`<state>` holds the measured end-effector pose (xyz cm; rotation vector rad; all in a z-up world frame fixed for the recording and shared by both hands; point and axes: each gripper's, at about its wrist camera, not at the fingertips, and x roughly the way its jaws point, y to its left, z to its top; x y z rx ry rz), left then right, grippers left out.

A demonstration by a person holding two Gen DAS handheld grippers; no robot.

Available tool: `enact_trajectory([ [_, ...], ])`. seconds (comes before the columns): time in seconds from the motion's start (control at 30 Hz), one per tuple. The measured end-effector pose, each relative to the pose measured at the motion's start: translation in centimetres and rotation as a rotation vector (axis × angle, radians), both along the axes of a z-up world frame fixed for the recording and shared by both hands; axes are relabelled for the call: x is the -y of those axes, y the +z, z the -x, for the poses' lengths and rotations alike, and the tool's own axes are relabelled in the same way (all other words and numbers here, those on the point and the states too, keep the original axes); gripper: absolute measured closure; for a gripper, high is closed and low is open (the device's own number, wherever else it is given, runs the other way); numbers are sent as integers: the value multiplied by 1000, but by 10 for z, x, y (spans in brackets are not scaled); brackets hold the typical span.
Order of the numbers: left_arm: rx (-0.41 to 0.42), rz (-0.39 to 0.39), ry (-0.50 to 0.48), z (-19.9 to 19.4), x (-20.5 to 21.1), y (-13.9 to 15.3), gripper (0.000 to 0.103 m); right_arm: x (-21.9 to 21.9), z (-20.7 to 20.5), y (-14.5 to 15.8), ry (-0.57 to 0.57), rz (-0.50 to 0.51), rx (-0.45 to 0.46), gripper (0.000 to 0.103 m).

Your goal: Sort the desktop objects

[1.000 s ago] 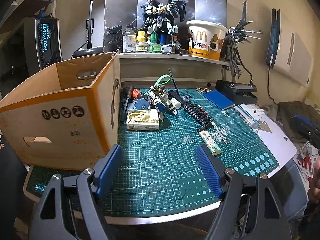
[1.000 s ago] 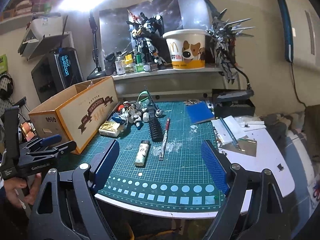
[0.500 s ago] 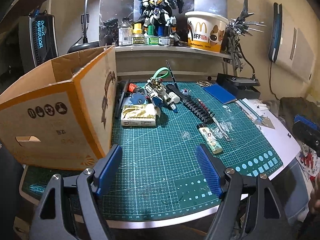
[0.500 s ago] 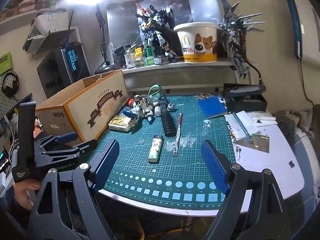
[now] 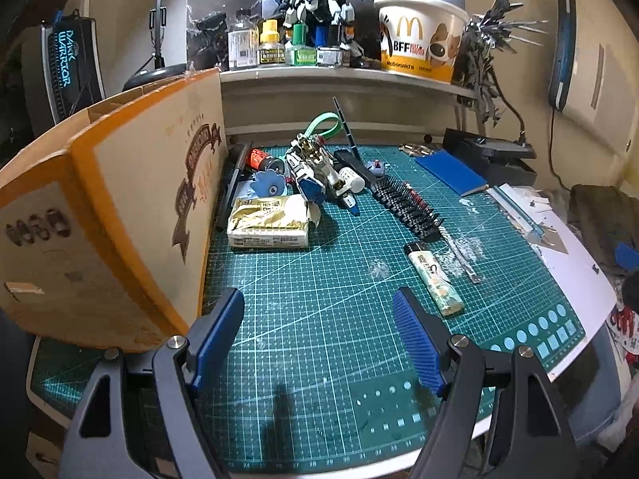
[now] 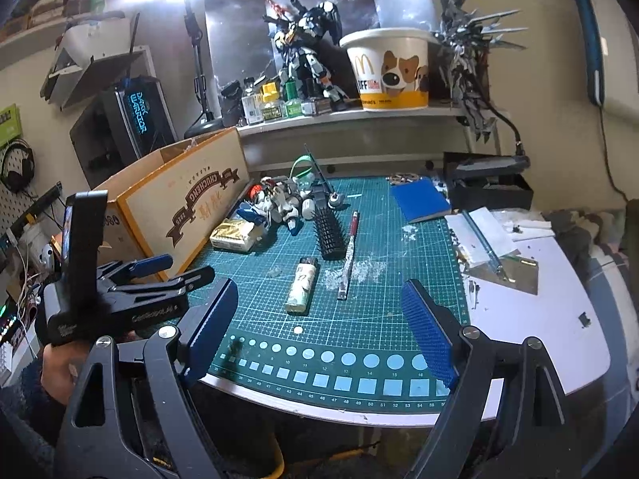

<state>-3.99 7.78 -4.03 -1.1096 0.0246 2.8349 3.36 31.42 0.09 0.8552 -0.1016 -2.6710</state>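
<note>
Only the right wrist view catches the left gripper (image 6: 175,267) beside the cardboard box (image 6: 191,203); both grippers' jaws gape wide, empty, right gripper (image 6: 319,323) above the lighter (image 6: 302,285).

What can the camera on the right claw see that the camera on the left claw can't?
Only the right view shows the left claw from outside, open and held by a hand, plus headphones on the wall. Only the left view shows the blue flower-shaped piece. Both show the cardboard box, lighter, black comb, green mat and dog bucket.
</note>
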Motion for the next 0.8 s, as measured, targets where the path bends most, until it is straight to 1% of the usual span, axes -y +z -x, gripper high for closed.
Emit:
enact_trajectory([
  [0.13, 33, 21, 10, 16, -5, -4, 26, -5, 6, -6, -4, 5, 20, 20],
  [0.43, 110, 55, 70, 63, -5, -13, 26, -19, 24, -22, -18, 17, 66, 20],
  [0.6, 146, 52, 83, 84, -1, -21, 26, -17, 49, -23, 9, -26, 78, 20],
  [0.8, 179, 46, 101, 107, 3, -29, 26, 0, 97, -26, 54, -104, 120, 20],
])
